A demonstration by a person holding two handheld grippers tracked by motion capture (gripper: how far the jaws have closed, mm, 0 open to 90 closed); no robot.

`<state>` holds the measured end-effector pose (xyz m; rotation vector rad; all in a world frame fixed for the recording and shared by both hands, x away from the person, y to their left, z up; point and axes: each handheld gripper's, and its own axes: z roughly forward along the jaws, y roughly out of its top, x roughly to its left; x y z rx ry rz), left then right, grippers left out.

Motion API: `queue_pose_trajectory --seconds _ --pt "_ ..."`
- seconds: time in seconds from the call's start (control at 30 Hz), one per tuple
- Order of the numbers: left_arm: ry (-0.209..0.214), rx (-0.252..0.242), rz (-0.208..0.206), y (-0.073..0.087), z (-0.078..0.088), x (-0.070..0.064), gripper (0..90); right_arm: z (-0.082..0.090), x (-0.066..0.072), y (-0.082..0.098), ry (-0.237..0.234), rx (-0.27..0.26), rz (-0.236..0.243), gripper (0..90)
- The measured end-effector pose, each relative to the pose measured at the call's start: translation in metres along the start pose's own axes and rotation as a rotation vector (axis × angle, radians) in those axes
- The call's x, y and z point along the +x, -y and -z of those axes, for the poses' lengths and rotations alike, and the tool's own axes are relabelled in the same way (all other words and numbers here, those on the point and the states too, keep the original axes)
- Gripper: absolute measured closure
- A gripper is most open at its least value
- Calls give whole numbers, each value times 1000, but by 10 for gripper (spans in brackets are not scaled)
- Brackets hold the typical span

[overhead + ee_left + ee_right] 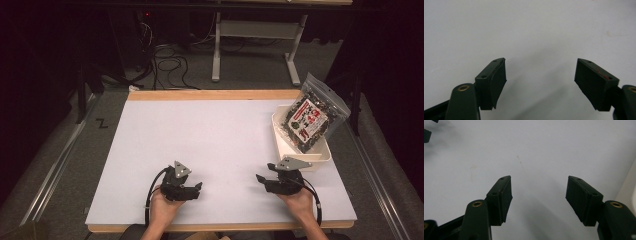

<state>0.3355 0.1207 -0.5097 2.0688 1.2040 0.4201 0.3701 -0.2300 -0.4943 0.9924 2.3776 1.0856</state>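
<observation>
My left gripper (196, 189) rests low over the white tabletop (210, 135) near the front edge, held in a hand, its jaws pointing right. In the left gripper view the left gripper (540, 62) is open, with bare white surface between the pads. My right gripper (262, 178) sits to the right of it, jaws pointing left toward the other one. In the right gripper view the right gripper (539, 179) is open too, nothing between its pads. A clear bag (312, 116) with a red and white label, full of dark small pieces, leans in a white tray (300, 152) just behind the right gripper.
The tray stands at the table's right edge, and its pale wall (630, 187) shows close by in the right gripper view. The left gripper's black jaw tips (427, 135) show at that view's top left. A wooden rim borders the table; cables and a stand lie on the floor beyond.
</observation>
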Motion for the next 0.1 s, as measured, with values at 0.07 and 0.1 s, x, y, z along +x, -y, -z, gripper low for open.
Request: queue_pose_trajectory --seconds 0.07,0.1 --pt "-2 2 2 0 0 1 258 0 2 0 -2 -6 -3 384" --pt "-2 2 2 0 0 1 257 -1 2 0 -4 -5 -2 384"
